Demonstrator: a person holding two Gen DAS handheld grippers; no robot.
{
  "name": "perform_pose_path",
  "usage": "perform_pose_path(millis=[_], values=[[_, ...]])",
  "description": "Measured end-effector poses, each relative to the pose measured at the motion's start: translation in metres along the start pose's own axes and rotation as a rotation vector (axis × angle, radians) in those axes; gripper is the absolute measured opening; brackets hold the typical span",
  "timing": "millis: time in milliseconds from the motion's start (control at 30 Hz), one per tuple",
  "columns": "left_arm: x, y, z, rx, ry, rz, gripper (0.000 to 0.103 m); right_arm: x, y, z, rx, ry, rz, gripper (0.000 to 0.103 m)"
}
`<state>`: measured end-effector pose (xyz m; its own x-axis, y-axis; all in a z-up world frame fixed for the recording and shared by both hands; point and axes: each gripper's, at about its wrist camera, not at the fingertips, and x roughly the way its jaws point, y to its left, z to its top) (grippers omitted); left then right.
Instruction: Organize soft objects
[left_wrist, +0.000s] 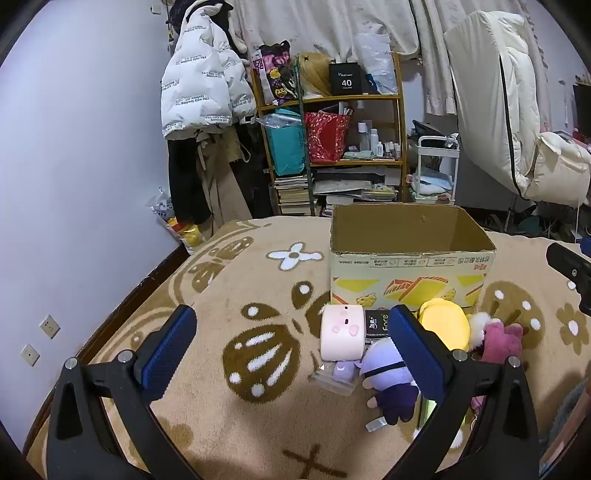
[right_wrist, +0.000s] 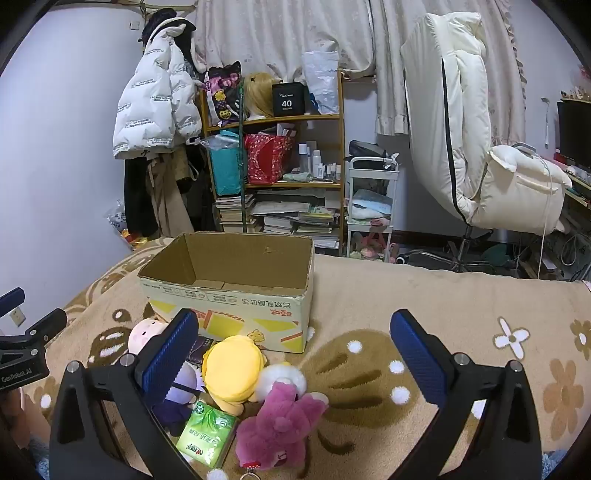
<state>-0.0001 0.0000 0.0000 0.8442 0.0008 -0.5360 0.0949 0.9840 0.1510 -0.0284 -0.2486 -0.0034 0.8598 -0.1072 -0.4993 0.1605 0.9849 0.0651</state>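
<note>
An empty cardboard box (left_wrist: 410, 258) stands open on the beige blanket (left_wrist: 229, 295); it also shows in the right wrist view (right_wrist: 236, 291). In front of it lies a pile: a pink pig cushion (left_wrist: 341, 332), a purple doll (left_wrist: 388, 373), a yellow plush (right_wrist: 232, 365), a magenta plush (right_wrist: 280, 424) and a green tissue pack (right_wrist: 207, 432). My left gripper (left_wrist: 291, 339) is open and empty, above the blanket just left of the pile. My right gripper (right_wrist: 295, 347) is open and empty, above the pile's right side.
A bookshelf (right_wrist: 277, 166) crammed with bags and books, hanging coats (left_wrist: 199, 92) and a white cart (right_wrist: 373, 195) stand beyond the bed. A cream chair (right_wrist: 480, 147) is at the right. A dark packet (left_wrist: 376, 325) lies under the toys.
</note>
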Motion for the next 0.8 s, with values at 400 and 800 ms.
perform_pose_path(millis=[400, 800], values=[[-0.002, -0.003, 0.007, 0.015, -0.002, 0.009, 0.102, -0.001, 0.000, 0.001, -0.003, 0.000, -0.003, 0.103], [-0.005, 0.001, 0.003, 0.009, -0.020, 0.011, 0.102, -0.003, -0.001, 0.004, 0.000, -0.005, -0.004, 0.103]])
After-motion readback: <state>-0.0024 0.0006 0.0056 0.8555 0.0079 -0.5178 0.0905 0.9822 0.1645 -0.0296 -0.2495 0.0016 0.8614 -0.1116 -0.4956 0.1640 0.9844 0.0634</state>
